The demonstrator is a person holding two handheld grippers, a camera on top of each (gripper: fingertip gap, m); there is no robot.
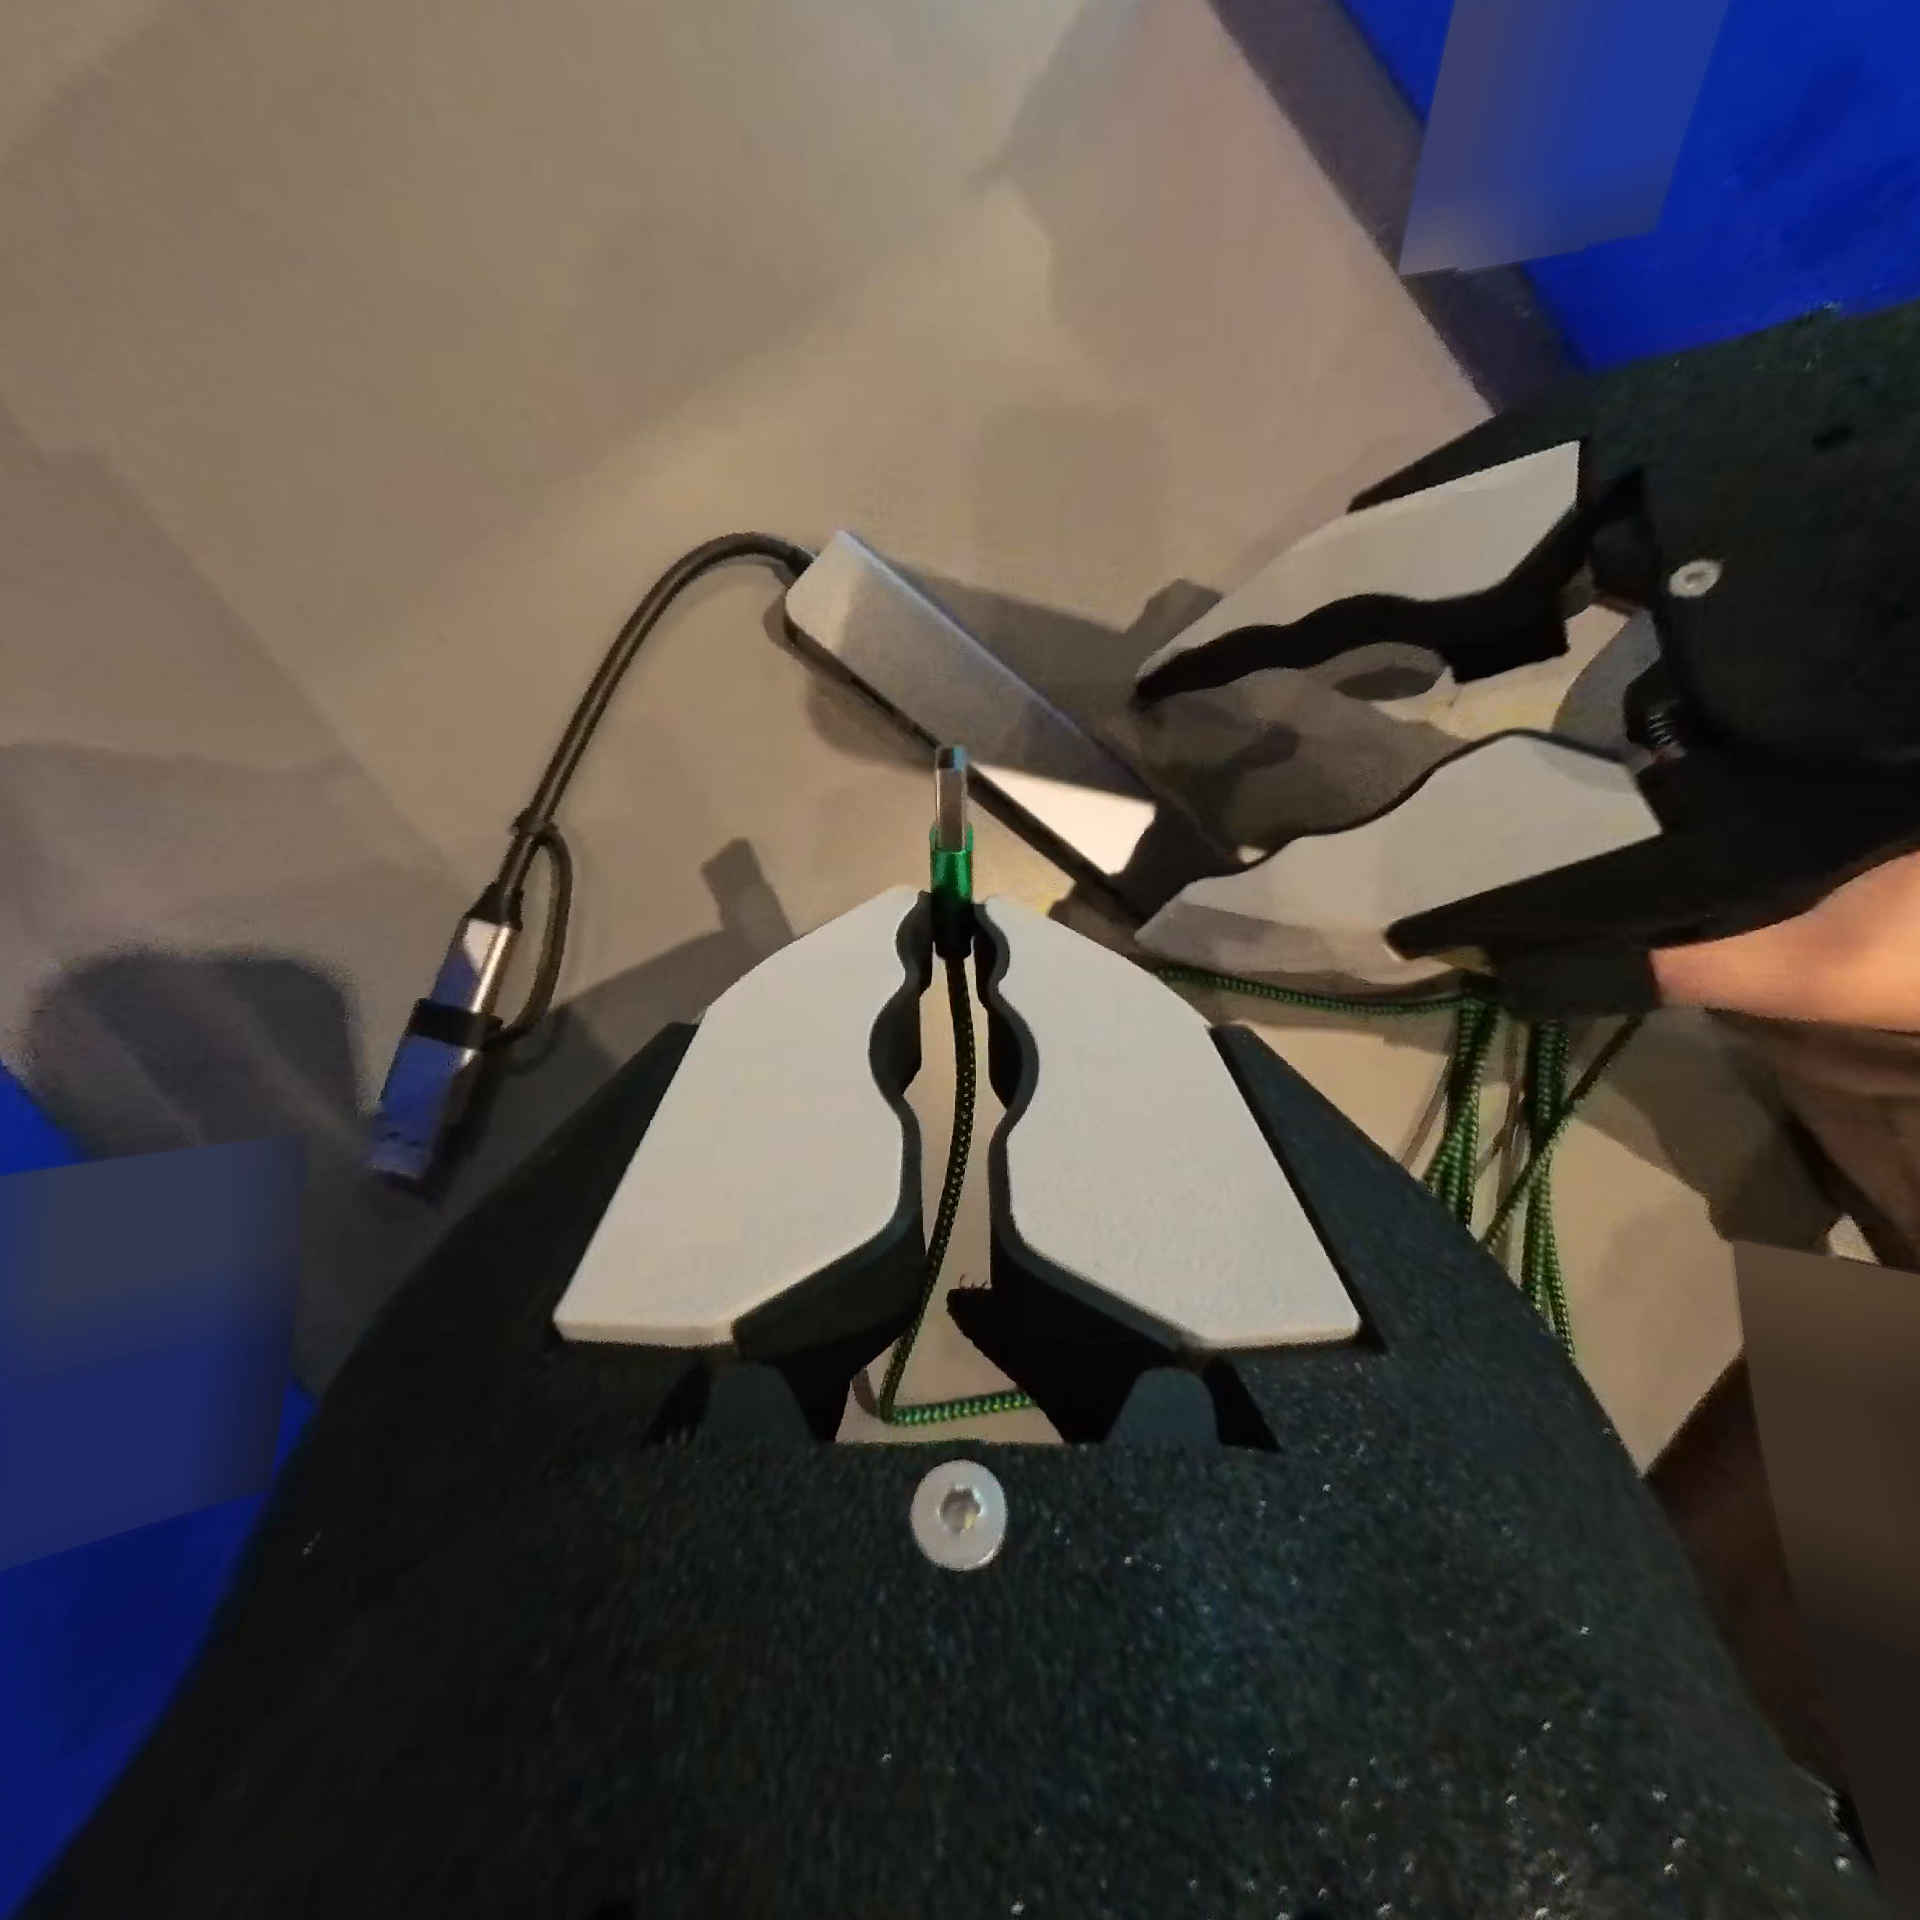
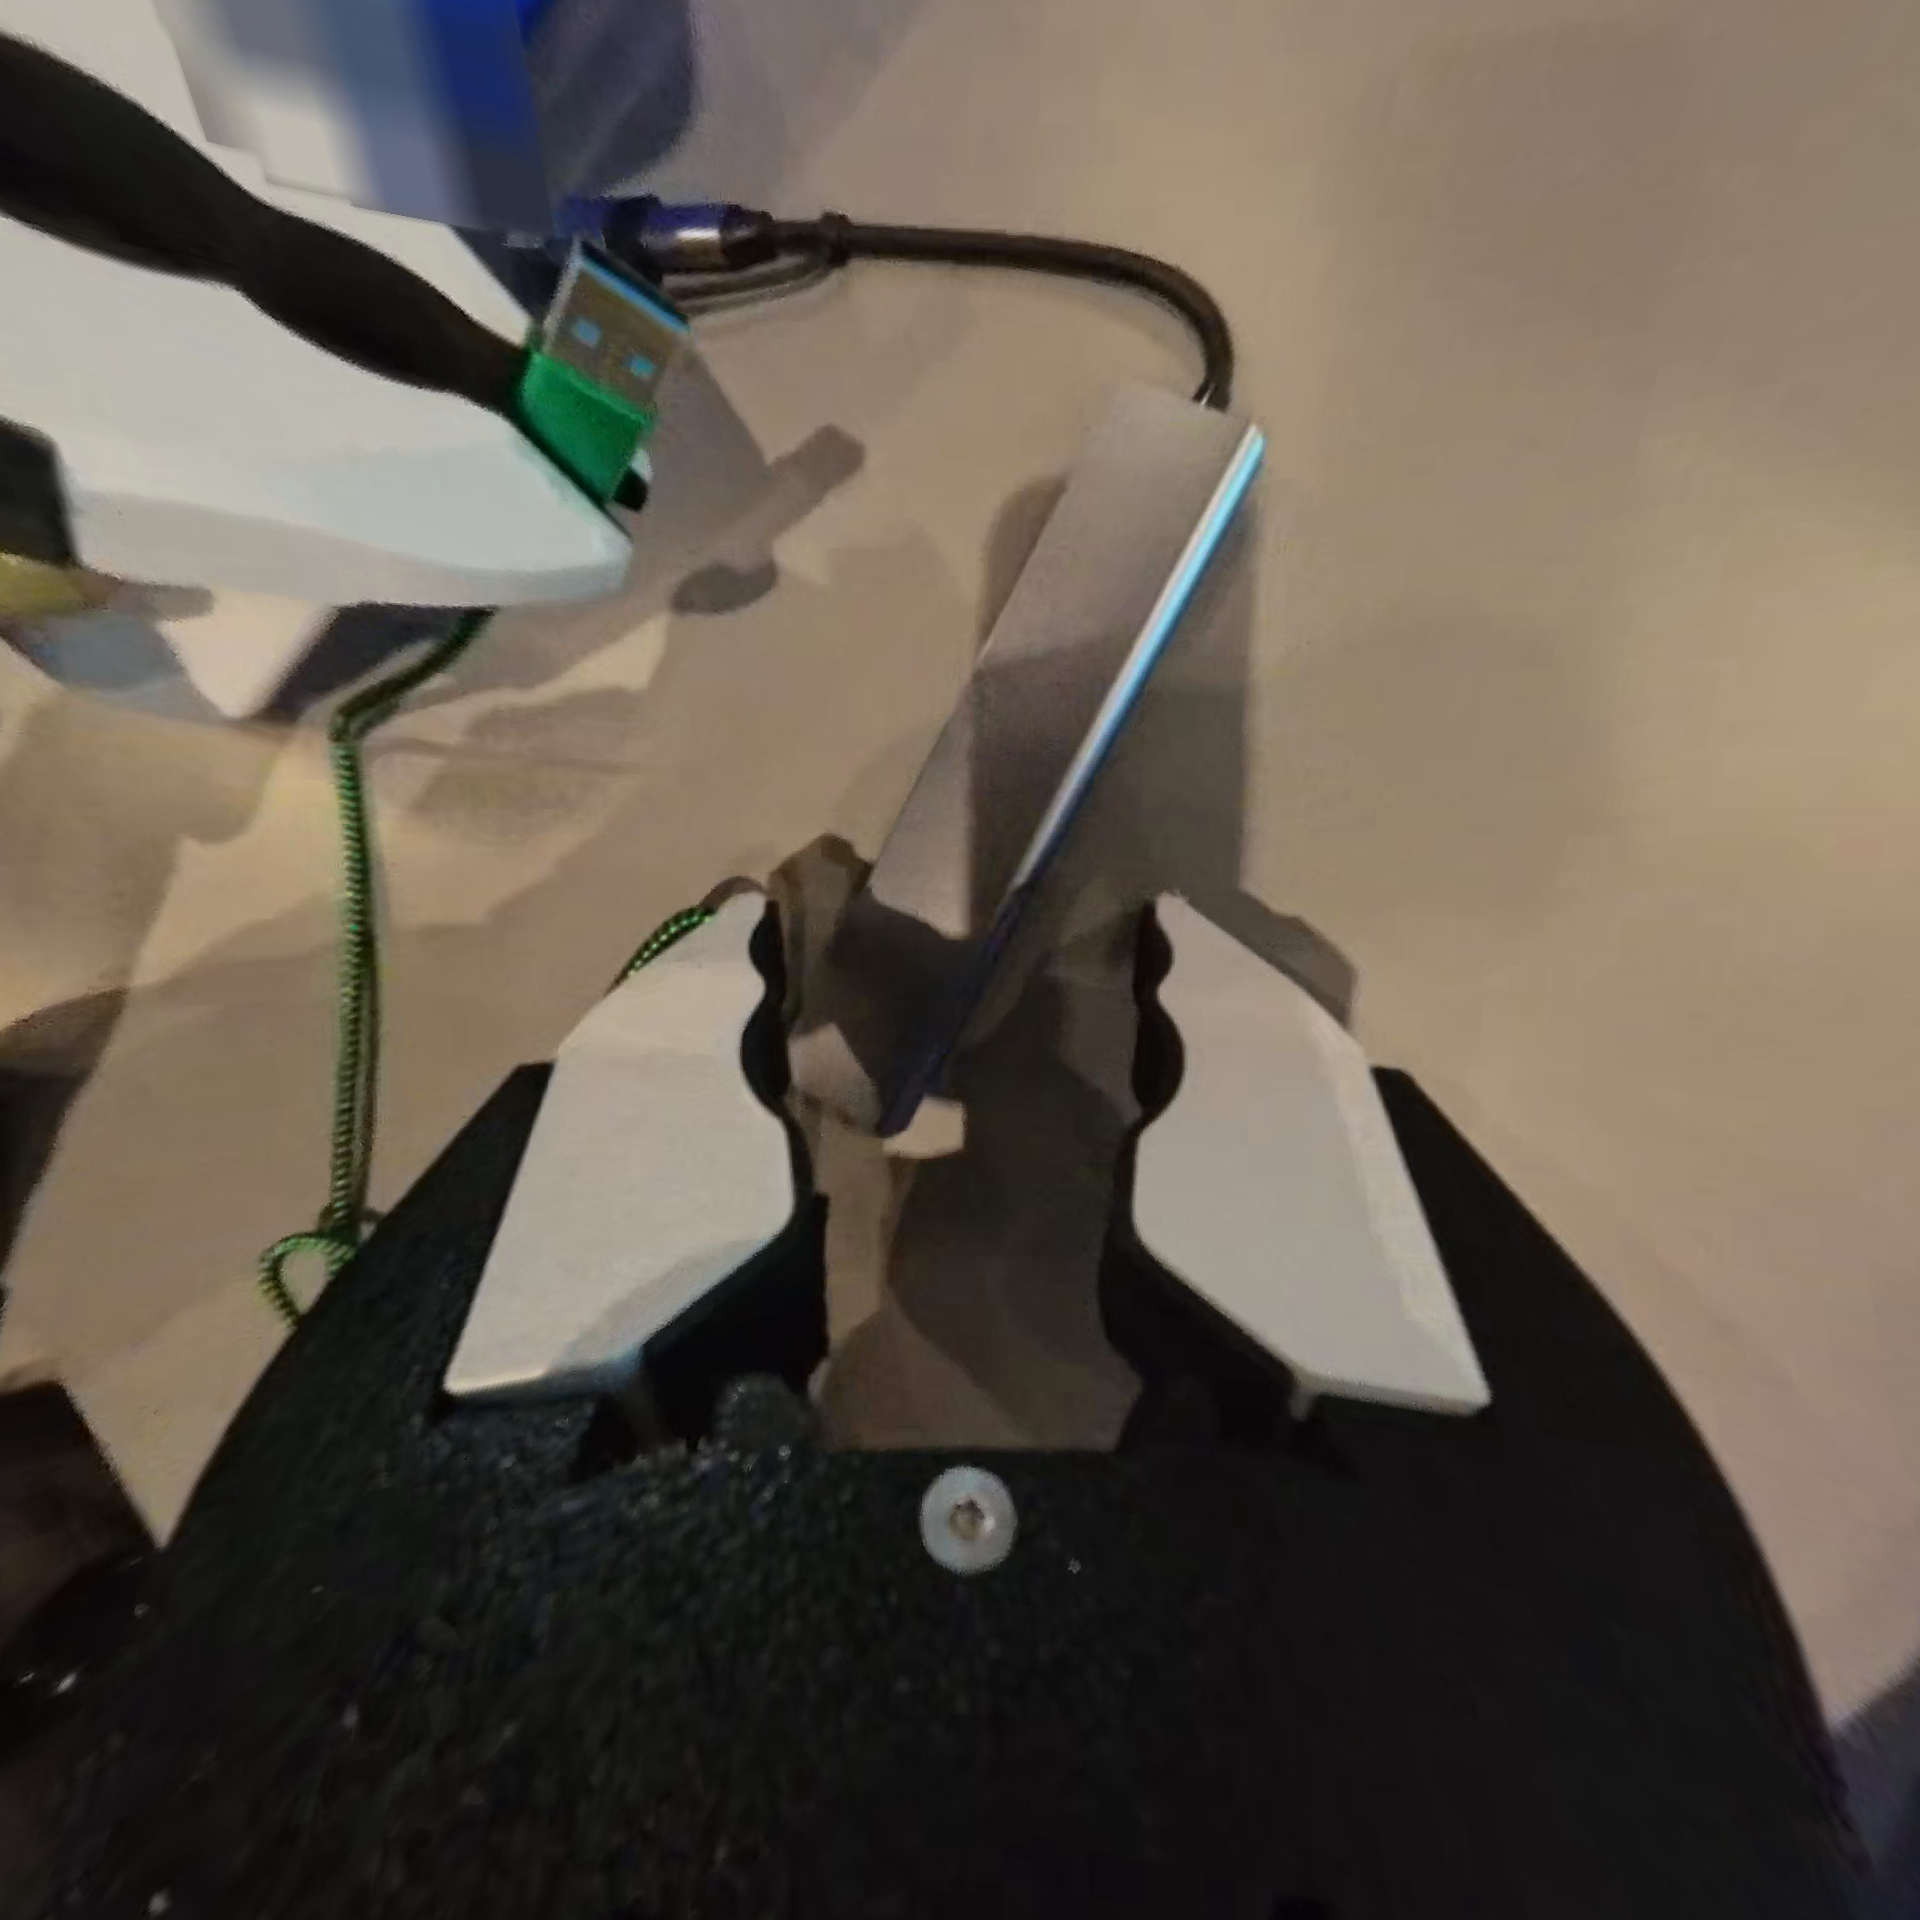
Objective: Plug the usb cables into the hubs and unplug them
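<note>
My left gripper is shut on the green collar of a USB plug. The plug's metal tip points at the long side of a grey hub and stops just short of it. The green braided cable runs back between the jaws. My right gripper holds the hub's near end; the hub is tilted on its long edge. In the right wrist view the plug shows at the upper left, apart from the hub. The right gripper also shows in the left wrist view.
The hub's black lead loops left to a silver and blue connector lying on the beige table. Loose green cable is piled under the right gripper. A hand holds that gripper. Blue surfaces show past the table edge.
</note>
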